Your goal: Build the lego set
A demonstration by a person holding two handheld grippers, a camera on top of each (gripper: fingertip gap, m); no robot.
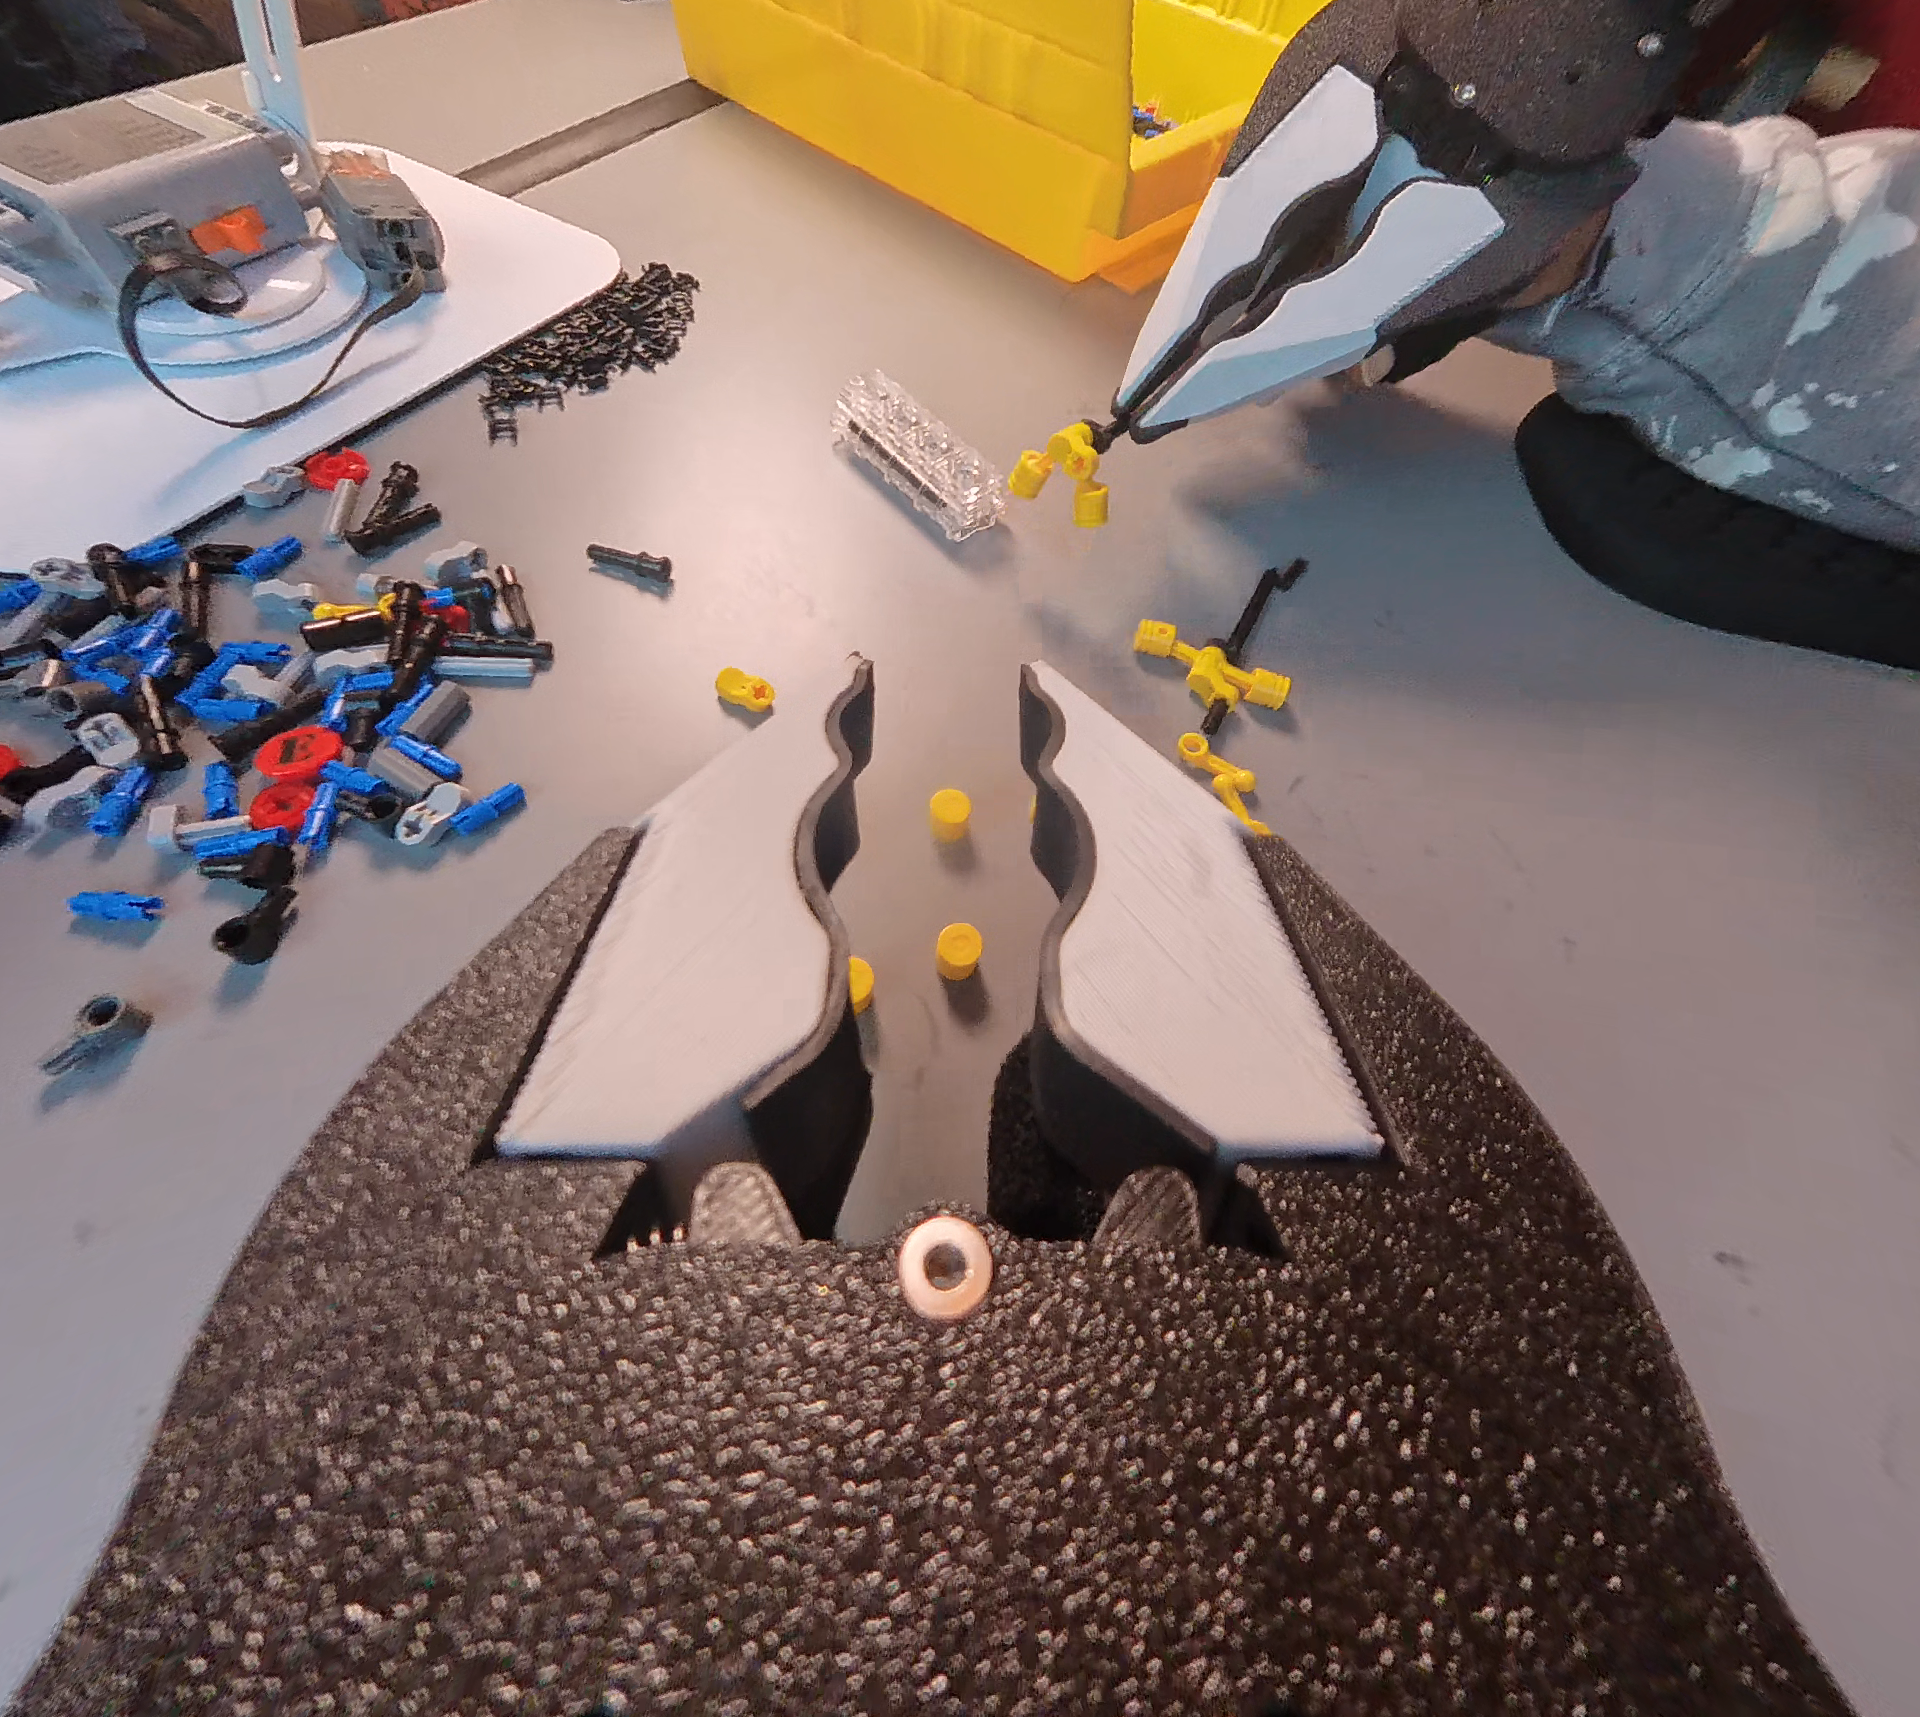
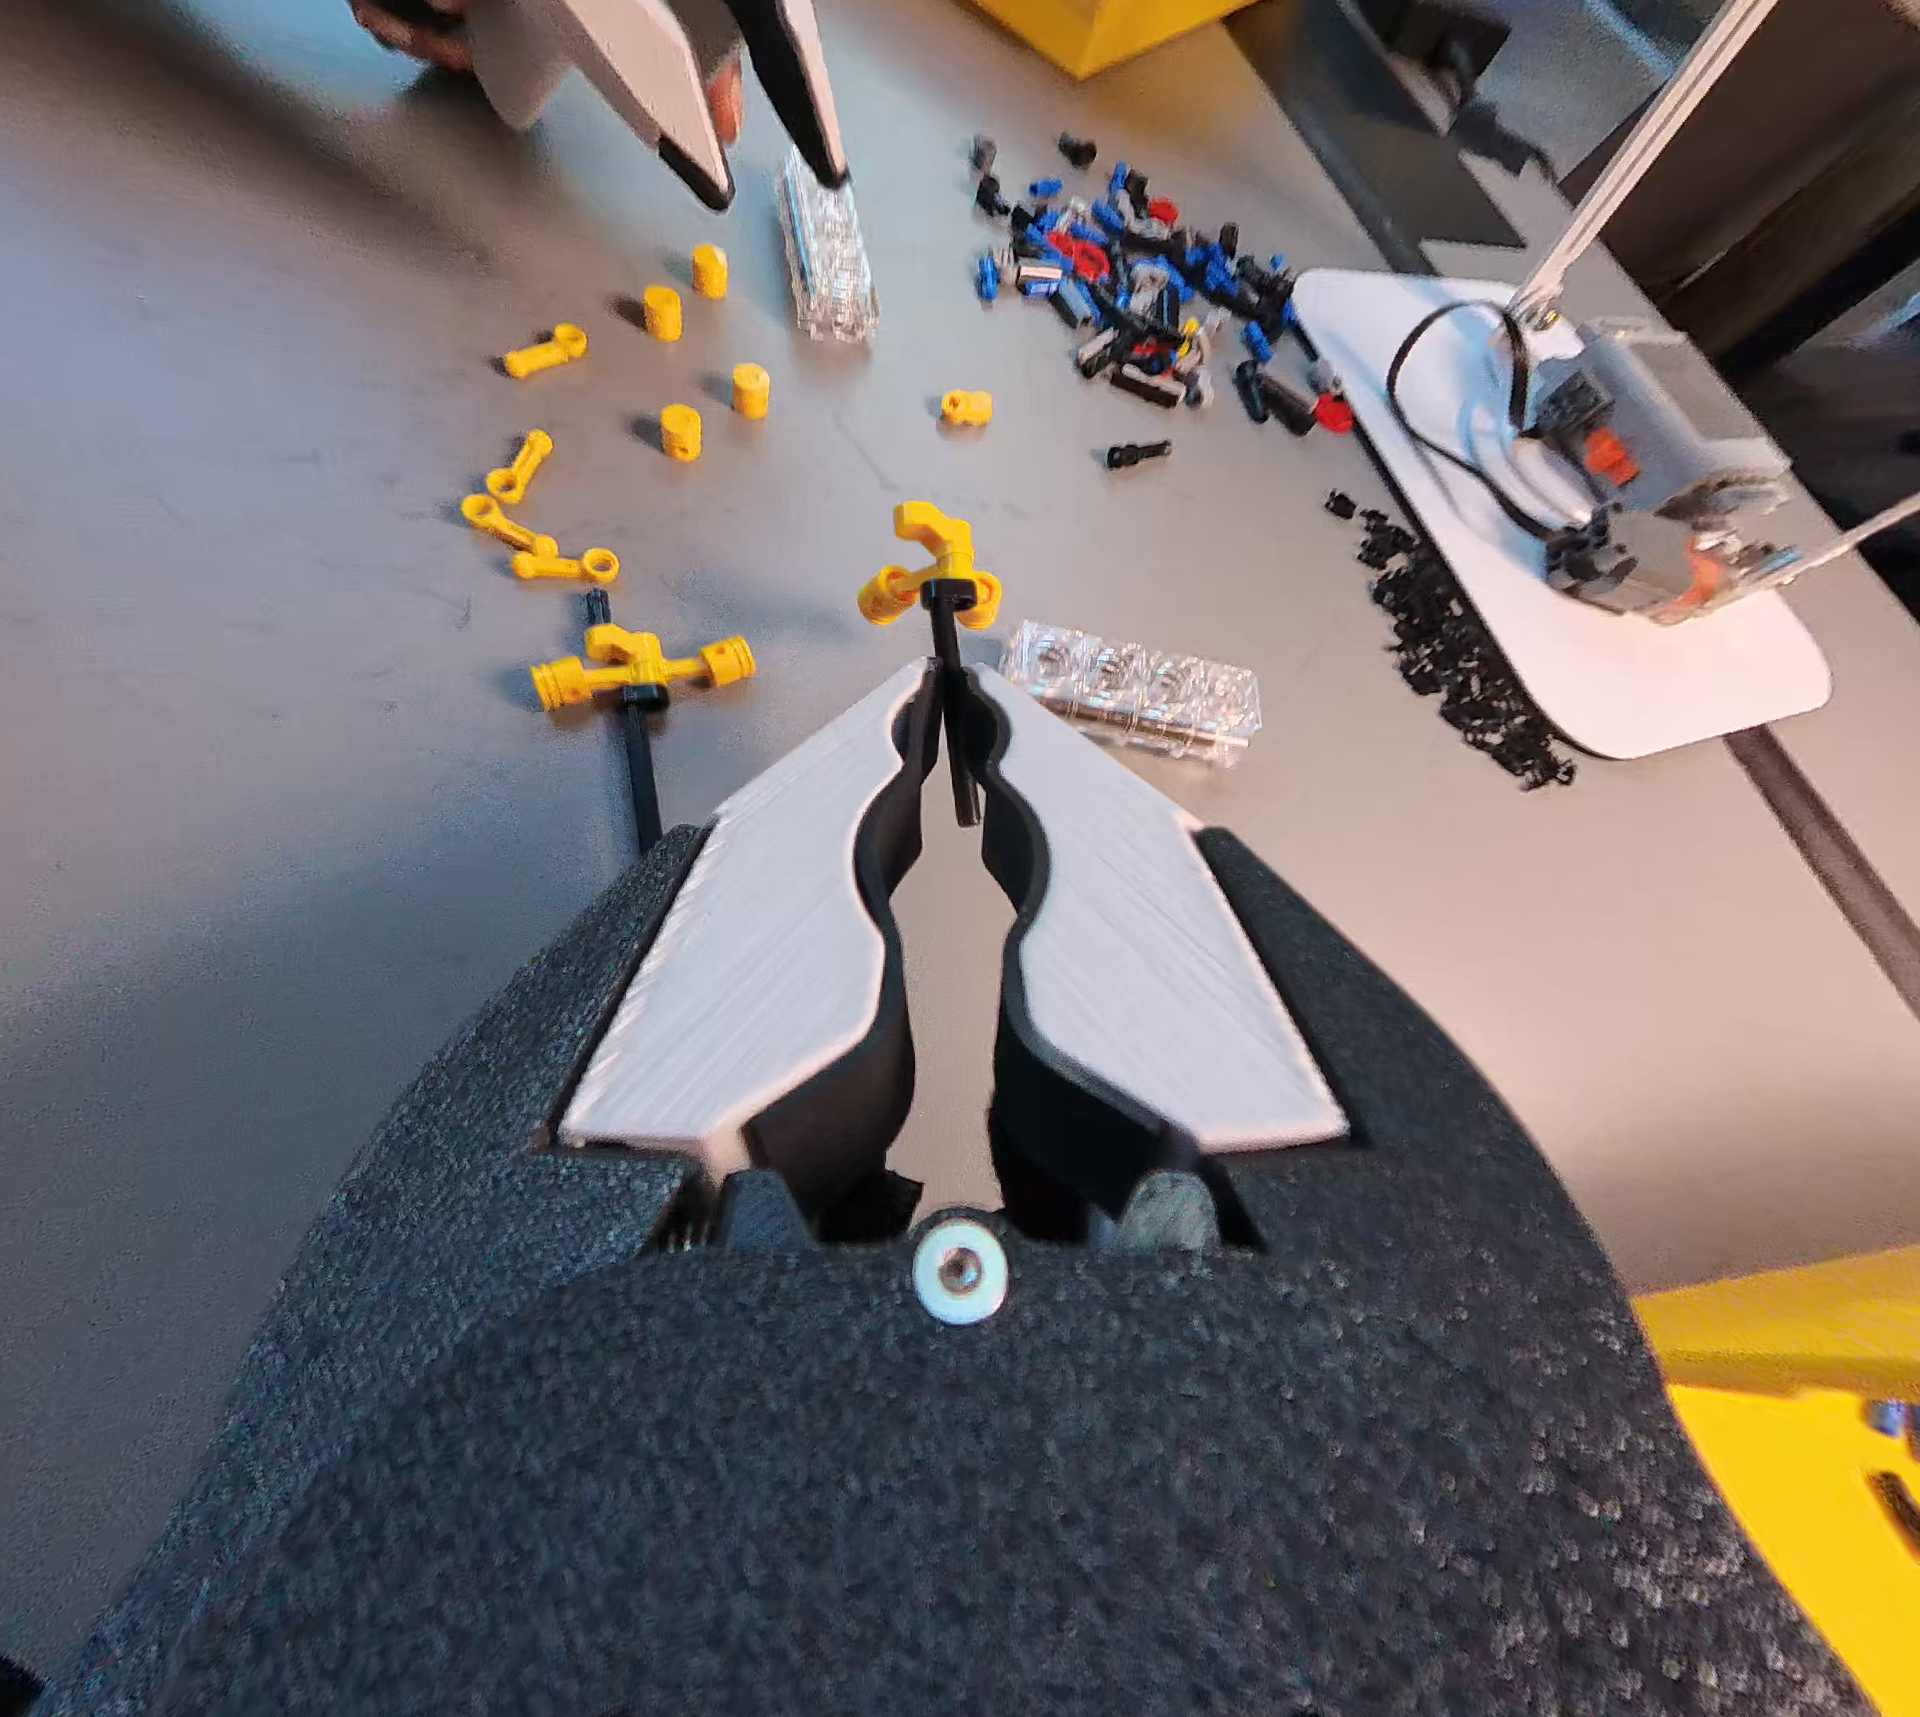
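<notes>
My right gripper (image 2: 948, 672) is shut on a thin black axle (image 2: 948, 732) that carries a yellow piston assembly (image 2: 930, 581) at its far end, held a little above the grey table. The left wrist view shows the same grasp (image 1: 1117, 429) with the yellow assembly (image 1: 1065, 472) hanging at the tips. My left gripper (image 1: 945, 675) is open and holds nothing. Small yellow cylinders (image 1: 949, 813) stand on the table between its fingers, untouched. In the right wrist view the left gripper (image 2: 769, 184) hovers by a clear brick (image 2: 826, 265).
A second yellow piston assembly on a black axle (image 2: 634, 665) lies on the table (image 2: 260, 836). Another clear brick (image 2: 1138, 701), yellow rods (image 2: 530, 514), a mixed pile of pieces (image 1: 208, 711), black pins (image 1: 592, 337), a yellow bin (image 1: 935, 5) and a white board with a grey motor (image 1: 260, 233) surround it. The right gripper is farther from the clear brick (image 2: 826, 265), some 15 cm, than the left, some 5 cm.
</notes>
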